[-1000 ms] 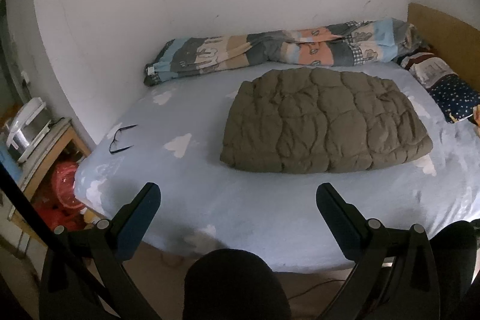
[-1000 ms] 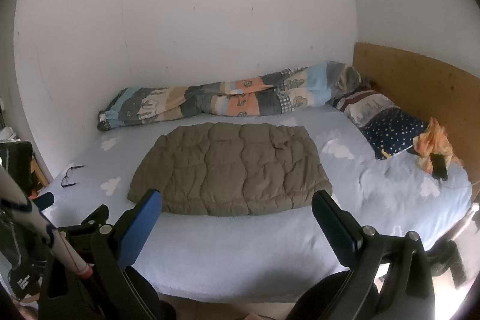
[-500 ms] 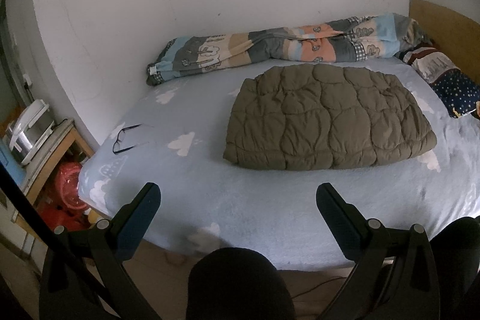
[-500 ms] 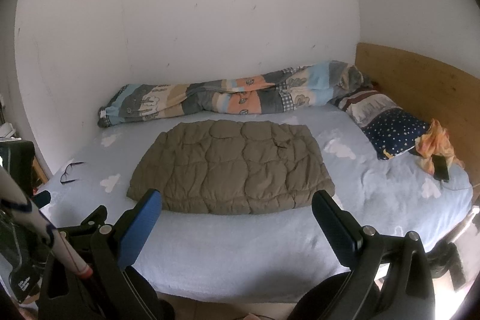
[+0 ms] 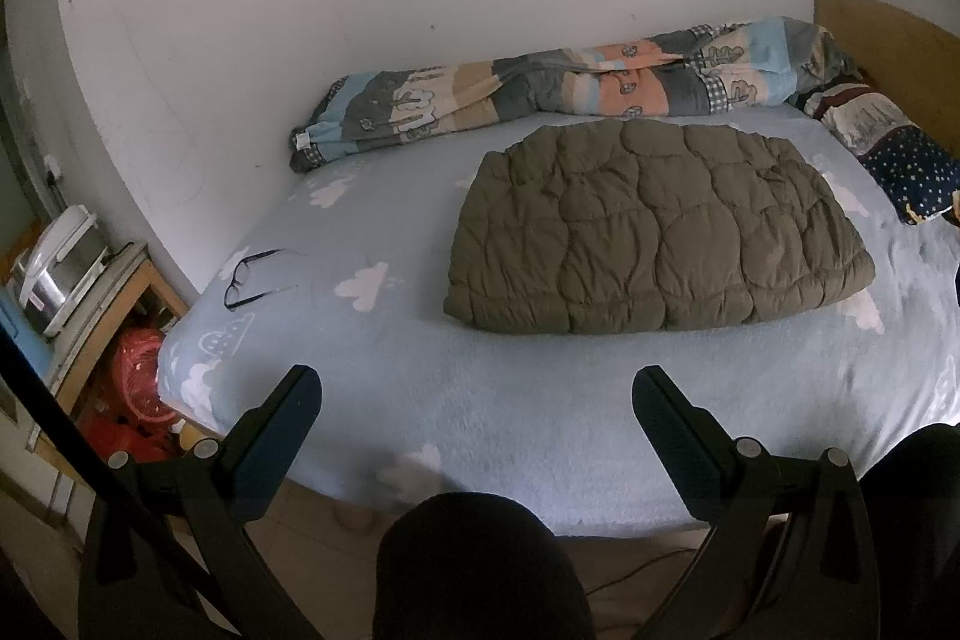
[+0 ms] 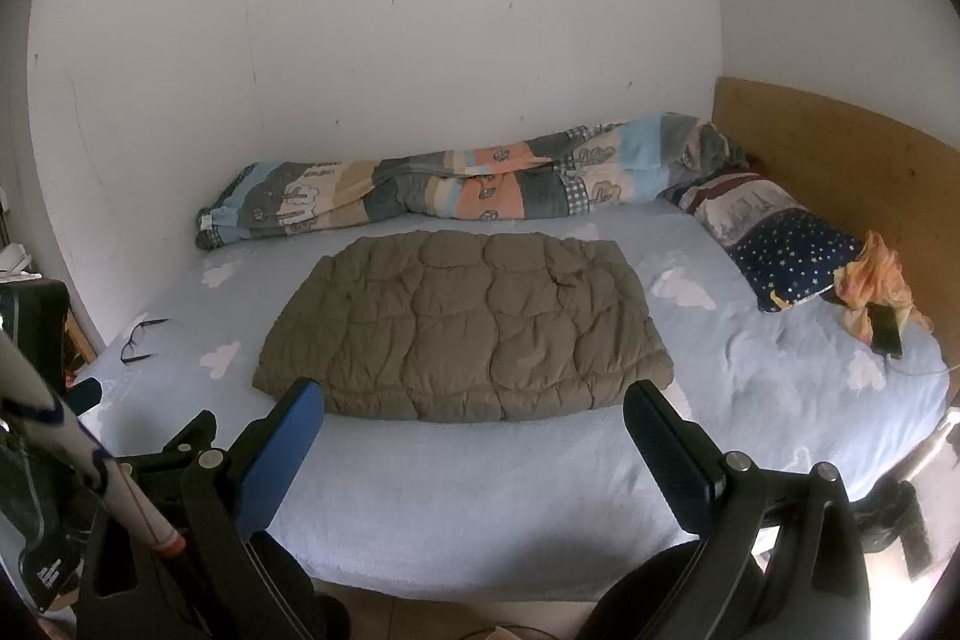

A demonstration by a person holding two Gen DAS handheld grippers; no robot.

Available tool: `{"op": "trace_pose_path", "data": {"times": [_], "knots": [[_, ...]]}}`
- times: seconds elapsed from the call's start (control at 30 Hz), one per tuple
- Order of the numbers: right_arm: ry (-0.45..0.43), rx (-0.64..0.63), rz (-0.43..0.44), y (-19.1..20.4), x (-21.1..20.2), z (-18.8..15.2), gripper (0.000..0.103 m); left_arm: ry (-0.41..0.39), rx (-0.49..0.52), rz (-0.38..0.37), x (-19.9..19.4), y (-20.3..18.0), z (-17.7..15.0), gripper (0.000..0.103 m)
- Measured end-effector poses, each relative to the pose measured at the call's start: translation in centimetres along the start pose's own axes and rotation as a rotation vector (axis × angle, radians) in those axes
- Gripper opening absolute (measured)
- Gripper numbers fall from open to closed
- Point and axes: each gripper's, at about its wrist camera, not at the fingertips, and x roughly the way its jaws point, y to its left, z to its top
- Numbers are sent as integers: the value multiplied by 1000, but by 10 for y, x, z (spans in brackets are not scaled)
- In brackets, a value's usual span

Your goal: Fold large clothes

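From the left wrist view we see the left gripper (image 5: pixel 477 391) spread wide with nothing between its fingers, hanging over the near edge of the bed (image 5: pixel 510 418), clear of the cloth. The folded olive quilted coat (image 5: pixel 654 232) lies flat in the middle of the pale blue cloud-print sheet, a rolled patterned duvet (image 5: pixel 570 91) just beyond it along the far wall. A pair of glasses (image 5: pixel 252 277) rests near the left edge, well apart from the coat (no writing here is readable to us). From the right wrist view the right gripper (image 6: pixel 474 406) is likewise fully parted and empty, its blue-padded fingertips in front of the coat's (image 6: pixel 462 325) near edge; whether they touch it we cannot tell. A starry pillow (image 6: pixel 792 256) and a phone (image 6: pixel 887 331) lie at the far right. A label at the lower left is too blurred to read.
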Motion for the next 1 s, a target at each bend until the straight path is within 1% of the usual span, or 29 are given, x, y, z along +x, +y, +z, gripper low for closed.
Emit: {"op": "trace_pose_path", "data": {"times": [1.0], "knots": [[22, 8, -8, 3, 9, -7, 102, 9, 17, -1, 3, -3, -5, 103]]}}
